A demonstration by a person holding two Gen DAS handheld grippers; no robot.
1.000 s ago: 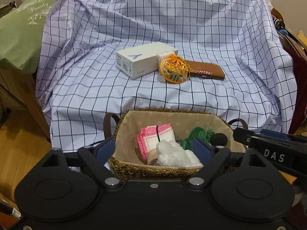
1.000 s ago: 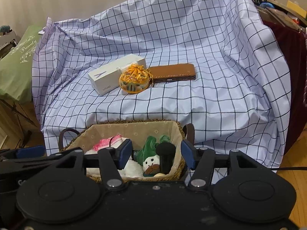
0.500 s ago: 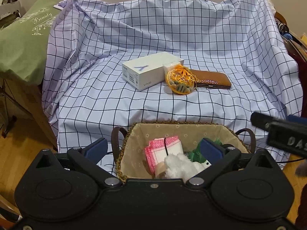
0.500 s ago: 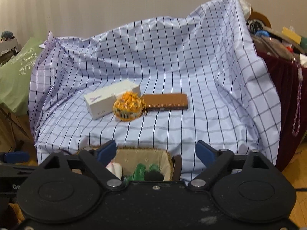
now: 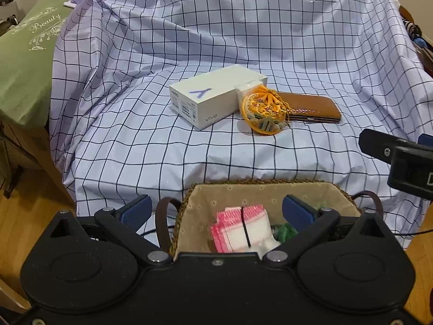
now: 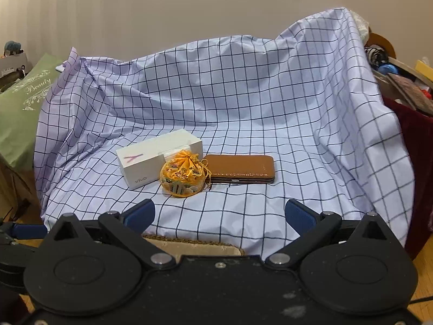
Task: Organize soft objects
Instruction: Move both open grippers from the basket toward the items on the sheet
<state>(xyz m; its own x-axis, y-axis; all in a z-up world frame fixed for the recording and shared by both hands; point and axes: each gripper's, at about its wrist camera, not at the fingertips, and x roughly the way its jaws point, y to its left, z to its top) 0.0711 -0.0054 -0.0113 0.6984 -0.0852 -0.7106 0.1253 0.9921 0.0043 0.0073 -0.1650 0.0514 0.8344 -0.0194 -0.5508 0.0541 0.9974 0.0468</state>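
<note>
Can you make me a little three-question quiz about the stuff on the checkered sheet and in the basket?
1. True or false: the orange pouch lies between the white box and the brown case.
2. Which thing shows in the basket? A) pink-and-white cloth B) a red ball C) a shoe
3. Fill in: the fingers of the left gripper hold ____.

Key
1. True; it touches the white box and its cord lies against the brown case.
2. A, the pink-and-white cloth, beside something green and something fluffy white.
3. Nothing; they are spread wide above the basket. The right gripper is opening and empty too.
</note>
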